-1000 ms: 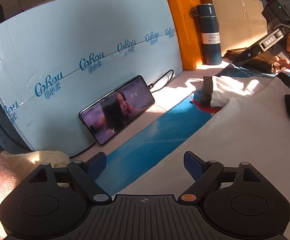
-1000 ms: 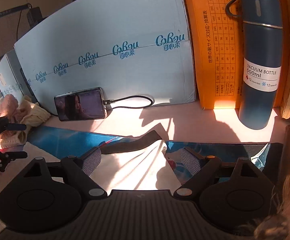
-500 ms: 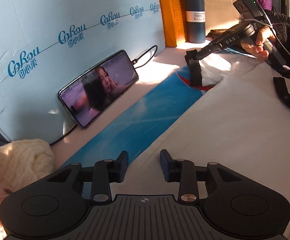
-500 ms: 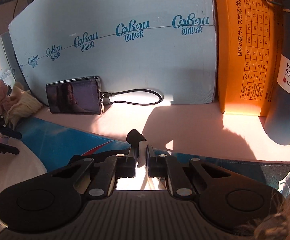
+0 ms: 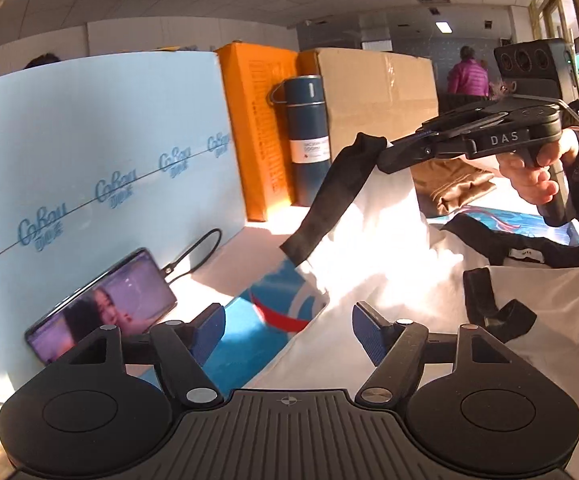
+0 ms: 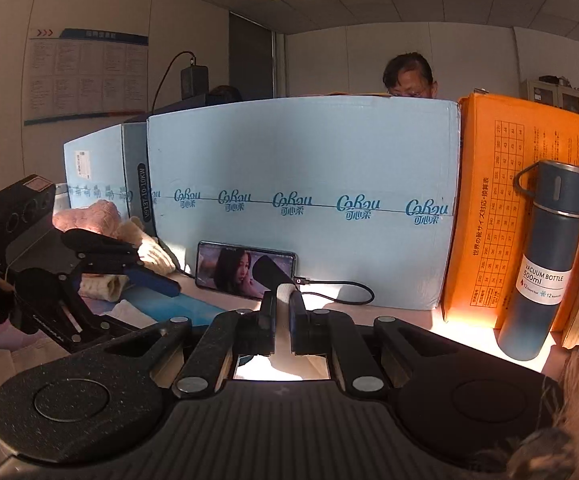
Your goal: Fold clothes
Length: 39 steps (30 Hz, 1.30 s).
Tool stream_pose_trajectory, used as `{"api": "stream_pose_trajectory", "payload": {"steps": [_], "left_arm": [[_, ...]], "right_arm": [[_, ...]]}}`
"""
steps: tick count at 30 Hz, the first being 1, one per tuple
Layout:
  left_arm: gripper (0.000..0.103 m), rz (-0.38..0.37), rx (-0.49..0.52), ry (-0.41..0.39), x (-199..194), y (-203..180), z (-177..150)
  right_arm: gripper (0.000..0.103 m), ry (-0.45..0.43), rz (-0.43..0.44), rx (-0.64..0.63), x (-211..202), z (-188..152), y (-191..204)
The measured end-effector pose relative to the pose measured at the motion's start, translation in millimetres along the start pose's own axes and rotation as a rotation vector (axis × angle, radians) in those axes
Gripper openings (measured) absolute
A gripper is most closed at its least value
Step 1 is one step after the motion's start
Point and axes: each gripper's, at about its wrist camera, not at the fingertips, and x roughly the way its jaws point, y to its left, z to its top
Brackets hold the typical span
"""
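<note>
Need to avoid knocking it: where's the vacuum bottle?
The vacuum bottle stands upright at the right of the right wrist view, against the orange box.

1. A blue box (image 6: 301, 200), an orange box (image 6: 521, 216) and a bottle (image 6: 541, 264) wall off the far side.
2. My phone (image 6: 245, 270) and its cable (image 6: 341, 290) lie at the blue box's foot.
3. Knitwear (image 6: 129, 248) crowds my left.
</note>
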Motion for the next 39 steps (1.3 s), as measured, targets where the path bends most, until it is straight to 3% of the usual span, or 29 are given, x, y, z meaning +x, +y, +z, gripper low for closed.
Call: {"api": "stream_pose_trajectory", "payload": {"steps": [3,8,12,16,18,20,22,25,27,30,33,35,39], "left_arm": [[0.072,-0.043,0.066,0.030,15.7,-19.4,6.3],[0.073,-0.085,0.193,0.038,-7.1,-47.3,-1.5],[0.075,-0.034,0.234,0.106,-18.5,-50.9,-17.0],[0.075,0.030,0.242,0.177,-28.4,-45.6,-33.3],[0.076,0.052,0.217,0.199,-38.2,-37.9,-41.8],[0.076,0.069,0.147,0.194,-51.3,-27.1,-46.8],[0.076,0.120,0.103,0.175,-62.6,-18.8,-48.4],[0.082,0.225,0.091,0.183,-69.0,-9.7,-50.0],[0.082,0.268,0.126,0.221,-69.6,-4.8,-51.8],[0.082,0.317,0.229,0.283,-68.0,0.5,-49.0],[0.082,0.334,0.371,0.378,-58.9,7.5,-44.9],[0.081,0.308,0.398,0.447,-51.9,18.7,-43.2],[0.078,0.145,0.295,0.536,-35.2,51.6,-44.3]], "right_arm": [[0.006,-0.039,-0.003,-0.063,-25.5,-4.4,25.8],[0.006,-0.083,-0.027,-0.203,-75.3,-19.4,71.8],[0.006,-0.013,-0.021,-0.328,-91.4,-44.9,104.0],[0.008,0.103,-0.008,-0.331,-86.0,-76.3,113.4],[0.021,0.137,0.010,-0.300,-86.1,-84.6,114.6],[0.048,0.133,-0.009,-0.277,-89.1,-87.5,115.9],[0.057,0.096,-0.051,-0.259,-93.6,-88.6,118.0],[0.065,0.065,-0.039,-0.234,-88.0,-84.4,120.9],[0.067,0.069,-0.013,-0.281,-77.0,-82.5,130.8],[0.067,0.089,0.024,-0.341,-59.5,-77.3,138.6],[0.067,0.128,0.036,-0.291,-42.4,-72.6,129.1],[0.065,0.150,0.038,-0.269,-35.3,-72.9,125.8],[0.064,0.175,0.030,-0.224,-30.6,-74.3,119.9]]}}
